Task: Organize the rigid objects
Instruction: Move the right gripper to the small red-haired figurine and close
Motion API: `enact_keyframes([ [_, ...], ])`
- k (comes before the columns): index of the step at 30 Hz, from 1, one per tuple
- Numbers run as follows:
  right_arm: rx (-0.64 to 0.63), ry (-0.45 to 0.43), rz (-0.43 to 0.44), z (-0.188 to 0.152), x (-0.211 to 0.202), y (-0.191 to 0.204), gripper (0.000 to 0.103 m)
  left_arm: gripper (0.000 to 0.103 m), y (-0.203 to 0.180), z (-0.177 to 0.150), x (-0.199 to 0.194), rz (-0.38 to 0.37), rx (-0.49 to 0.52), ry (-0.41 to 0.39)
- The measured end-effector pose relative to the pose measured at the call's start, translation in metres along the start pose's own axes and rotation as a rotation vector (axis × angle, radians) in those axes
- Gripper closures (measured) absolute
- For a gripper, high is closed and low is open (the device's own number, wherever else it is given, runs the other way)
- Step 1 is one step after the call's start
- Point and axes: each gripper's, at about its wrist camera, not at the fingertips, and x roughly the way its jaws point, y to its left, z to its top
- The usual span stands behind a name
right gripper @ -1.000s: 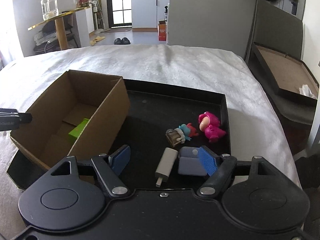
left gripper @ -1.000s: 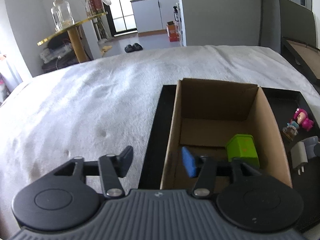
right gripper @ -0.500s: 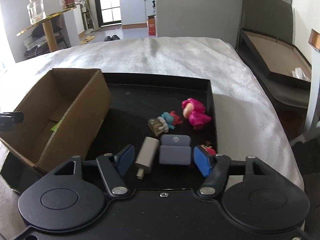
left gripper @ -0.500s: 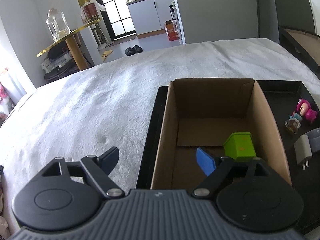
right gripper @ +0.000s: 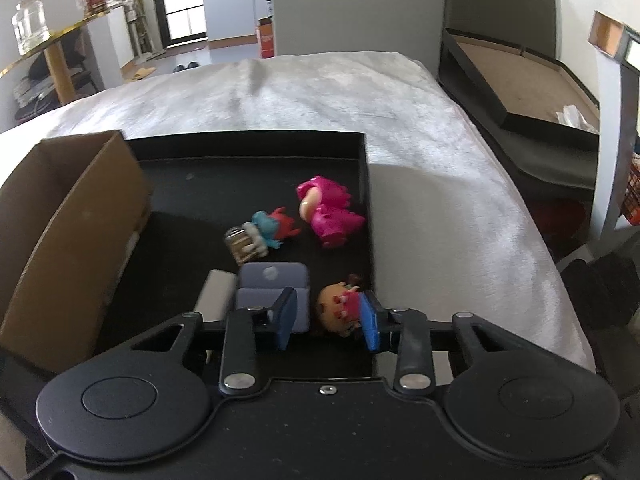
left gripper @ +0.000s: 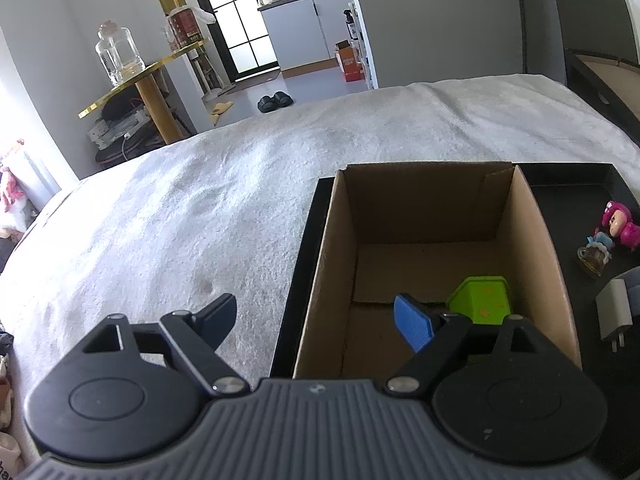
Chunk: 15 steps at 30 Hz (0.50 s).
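Observation:
A cardboard box (left gripper: pixel 532 216) stands in the left of a black tray (right gripper: pixel 248 172) on a bed; a green block (left gripper: pixel 482 300) lies inside it. My left gripper (left gripper: pixel 320 320) is open and empty, straddling the box's near left wall. In the tray lie a pink figure (right gripper: pixel 328 212), a small blue-and-red figure (right gripper: pixel 268 232), a grey case (right gripper: pixel 276 288), a white charger (right gripper: pixel 216 296) and a small brown-haired doll (right gripper: pixel 340 308). My right gripper (right gripper: pixel 328 320) is partly closed around the doll, with a small gap at the left pad.
The white bedspread (left gripper: pixel 200 216) surrounds the tray. A dark flat box (right gripper: pixel 520 80) stands off the bed's right side. A gold side table with a glass jar (left gripper: pixel 118 56) stands at the far left.
My right gripper has moved right and down from over the charger and grey case to the doll, and its jaws have narrowed. My left gripper has drawn back slightly and widened.

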Motion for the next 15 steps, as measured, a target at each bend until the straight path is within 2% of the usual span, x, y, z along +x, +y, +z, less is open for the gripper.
enact_keyframes([
  [6,0.025,0.010,-0.008,-0.002,0.012,-0.011,0.069,0.018,-0.002,0.001,0.002,0.018,0.007,0.005],
  [15,0.041,-0.013,0.017,-0.005,0.010,-0.021,0.083,0.018,-0.006,-0.001,-0.001,0.031,0.015,0.009],
])
